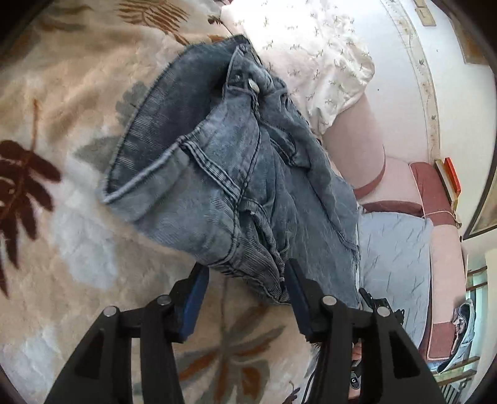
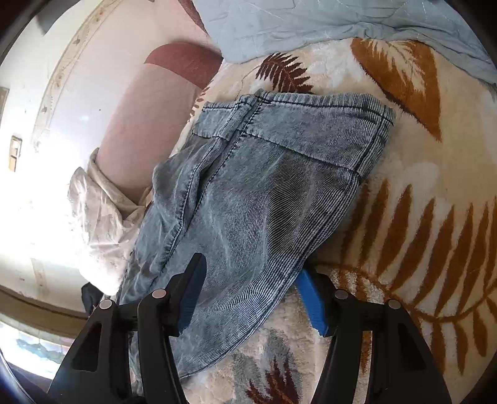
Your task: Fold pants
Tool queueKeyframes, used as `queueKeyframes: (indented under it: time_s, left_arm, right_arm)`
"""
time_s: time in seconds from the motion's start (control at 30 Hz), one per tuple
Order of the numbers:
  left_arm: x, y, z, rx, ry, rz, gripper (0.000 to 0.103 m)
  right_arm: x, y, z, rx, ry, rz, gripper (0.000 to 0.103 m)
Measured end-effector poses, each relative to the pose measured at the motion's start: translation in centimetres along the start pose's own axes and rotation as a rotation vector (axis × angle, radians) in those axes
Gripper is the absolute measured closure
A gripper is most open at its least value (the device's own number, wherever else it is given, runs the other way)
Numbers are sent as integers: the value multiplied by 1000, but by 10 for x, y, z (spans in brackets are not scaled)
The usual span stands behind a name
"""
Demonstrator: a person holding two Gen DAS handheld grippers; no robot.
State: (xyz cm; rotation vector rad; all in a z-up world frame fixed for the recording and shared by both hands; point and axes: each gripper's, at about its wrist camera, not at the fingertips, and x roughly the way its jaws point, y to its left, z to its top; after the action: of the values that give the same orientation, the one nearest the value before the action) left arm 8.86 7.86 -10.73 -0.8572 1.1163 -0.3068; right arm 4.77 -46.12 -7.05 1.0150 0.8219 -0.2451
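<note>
The blue-grey washed denim pants (image 1: 236, 174) lie bunched on a cream leaf-patterned blanket (image 1: 62, 217), the waistband and metal button at the far end. My left gripper (image 1: 247, 279) is open, its fingers straddling the near edge of the denim. In the right wrist view the pants (image 2: 264, 192) lie folded, their hem towards the far side. My right gripper (image 2: 251, 279) is open, with the near fold of denim lying between its two fingers.
A white flower-print pillow (image 1: 316, 56) lies beyond the pants. A pale blue quilt (image 1: 394, 258) lies at the right, also seen in the right wrist view (image 2: 310, 25). A pink and maroon headboard (image 1: 428, 186) stands against the wall.
</note>
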Motion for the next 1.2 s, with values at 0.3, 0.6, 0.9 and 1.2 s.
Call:
queueKeyframes:
  time_s: [0.3, 0.6, 0.9, 1.2]
  left_arm:
    - [14, 3, 13, -31, -27, 52, 52]
    - [17, -12, 16, 49, -96, 155, 86]
    - [-3, -12, 7, 134, -141, 183, 87]
    - [-31, -9, -5, 170, -173, 179, 87]
  right_arm:
    - [1, 4, -3, -11, -6, -11, 43]
    - [4, -7, 2, 33, -1, 24, 54]
    - [4, -15, 3, 45, -12, 16, 92]
    - [-33, -11, -15, 12, -80, 63, 94]
